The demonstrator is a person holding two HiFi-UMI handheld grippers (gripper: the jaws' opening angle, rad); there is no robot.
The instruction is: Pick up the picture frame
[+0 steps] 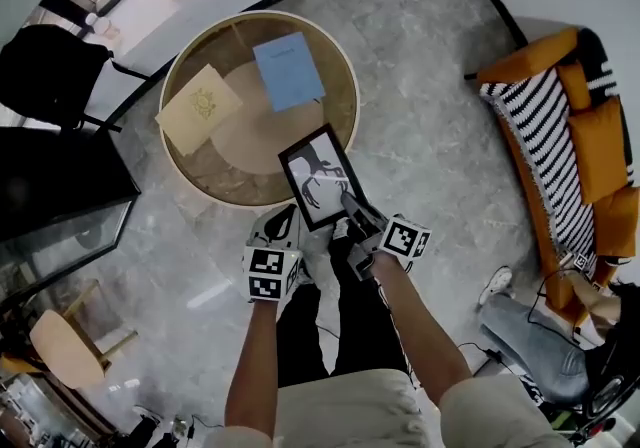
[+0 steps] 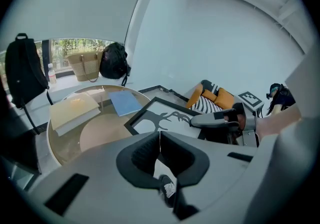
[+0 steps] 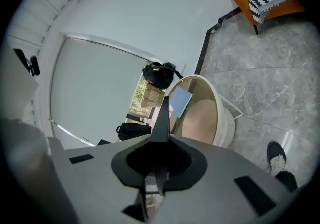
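A person stands on a grey marble floor (image 1: 430, 136) and holds a black-rimmed rectangular picture frame (image 1: 318, 176) in the air, with a black branching silhouette on its white sheet. In the head view the frame lies over the near rim of a round glass-topped table with a cream rim (image 1: 350, 66). The right gripper (image 1: 347, 198) is clenched on the frame's right edge. Its own view shows the frame (image 3: 163, 115) edge-on as a thin dark wedge rising from between the closed jaws, with the table (image 3: 227, 118) well below and beyond. From the left gripper view the same dark jaws (image 2: 210, 119) reach in from the right across the face of the frame (image 2: 160, 118). The left gripper (image 1: 288, 224) sits at the frame's lower left corner. Its jaws (image 2: 159, 138) are pressed together with nothing between them. The tips lie at the frame's near edge, though no view shows whether they touch it. A pale blue booklet (image 1: 288, 71) and a beige hardcover book (image 1: 200, 106) lie apart on the glass. An orange armchair with a black-and-white striped cushion (image 1: 560, 136) stands to the right. A black backpack (image 1: 45, 71) hangs to the left beyond the table.
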